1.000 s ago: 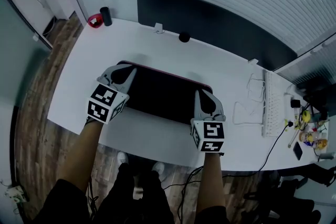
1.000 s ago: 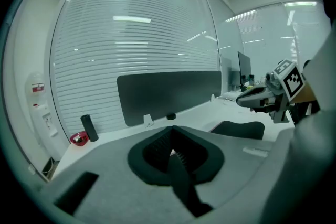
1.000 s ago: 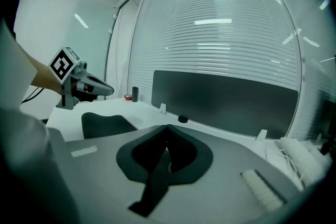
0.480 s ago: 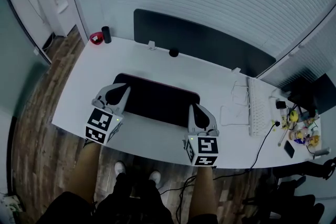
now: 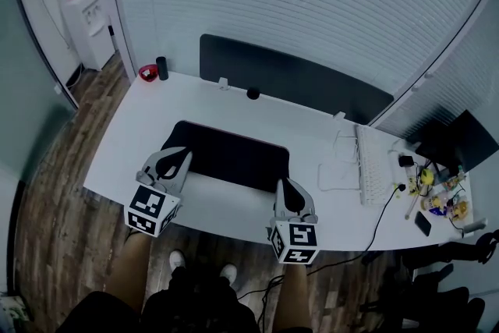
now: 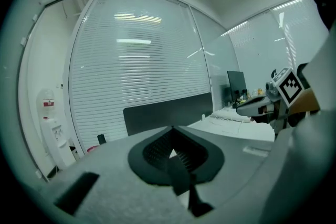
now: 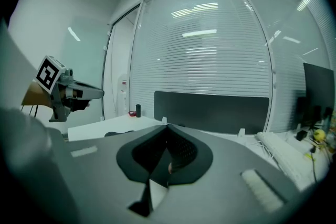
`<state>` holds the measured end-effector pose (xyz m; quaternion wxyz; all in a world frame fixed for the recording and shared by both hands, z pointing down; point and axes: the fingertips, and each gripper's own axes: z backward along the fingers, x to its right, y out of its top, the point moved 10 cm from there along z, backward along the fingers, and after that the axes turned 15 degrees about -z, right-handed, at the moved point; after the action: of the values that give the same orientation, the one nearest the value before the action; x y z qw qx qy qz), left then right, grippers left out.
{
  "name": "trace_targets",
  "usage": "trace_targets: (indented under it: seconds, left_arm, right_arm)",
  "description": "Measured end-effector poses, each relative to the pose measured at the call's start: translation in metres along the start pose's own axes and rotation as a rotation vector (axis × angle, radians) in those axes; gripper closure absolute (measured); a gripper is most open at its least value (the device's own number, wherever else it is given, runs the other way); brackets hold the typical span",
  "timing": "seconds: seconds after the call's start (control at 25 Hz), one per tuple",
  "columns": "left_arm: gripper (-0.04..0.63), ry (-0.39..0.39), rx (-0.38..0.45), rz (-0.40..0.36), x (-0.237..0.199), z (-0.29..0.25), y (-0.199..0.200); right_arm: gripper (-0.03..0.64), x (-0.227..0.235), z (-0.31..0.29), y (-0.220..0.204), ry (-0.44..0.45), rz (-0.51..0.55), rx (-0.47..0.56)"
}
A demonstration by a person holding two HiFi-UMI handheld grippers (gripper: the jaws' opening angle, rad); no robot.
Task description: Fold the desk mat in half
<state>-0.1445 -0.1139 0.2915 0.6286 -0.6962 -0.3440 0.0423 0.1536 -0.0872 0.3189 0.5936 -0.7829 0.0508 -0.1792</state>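
The black desk mat [image 5: 228, 154] lies flat on the middle of the white desk [image 5: 140, 129]. My left gripper [image 5: 185, 156] hovers at the mat's near left corner, jaws shut. My right gripper [image 5: 285, 185] is just off the mat's near right corner, also shut. Both point away from me over the desk. In the left gripper view the closed jaws of the left gripper [image 6: 172, 140] face the window blinds; I see nothing clamped. The right gripper [image 7: 167, 140] looks the same in its own view. Part of the mat [image 7: 118, 133] shows low at the left there.
A dark partition panel [image 5: 292, 79] runs along the desk's far edge. A black cup [image 5: 162, 68] and a red object [image 5: 146, 73] sit at the far left corner. A white keyboard [image 5: 365, 164], cables and clutter [image 5: 435, 197] fill the right end. A water dispenser [image 5: 84, 8] stands far left.
Both grippers drew back toward me, from over the mat to its near corners. The head view pulled away and shows more of the room. The mat stayed flat.
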Motion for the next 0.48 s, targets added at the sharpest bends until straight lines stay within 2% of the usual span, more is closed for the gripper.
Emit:
trace_targets:
  seconds: [0.48]
  left_arm:
    - [0.595,0.020,0.075,0.023,0.017,0.045,0.023]
  right_arm:
    - [0.609,-0.019,0.044,0.022,0.008,0.049,0.075]
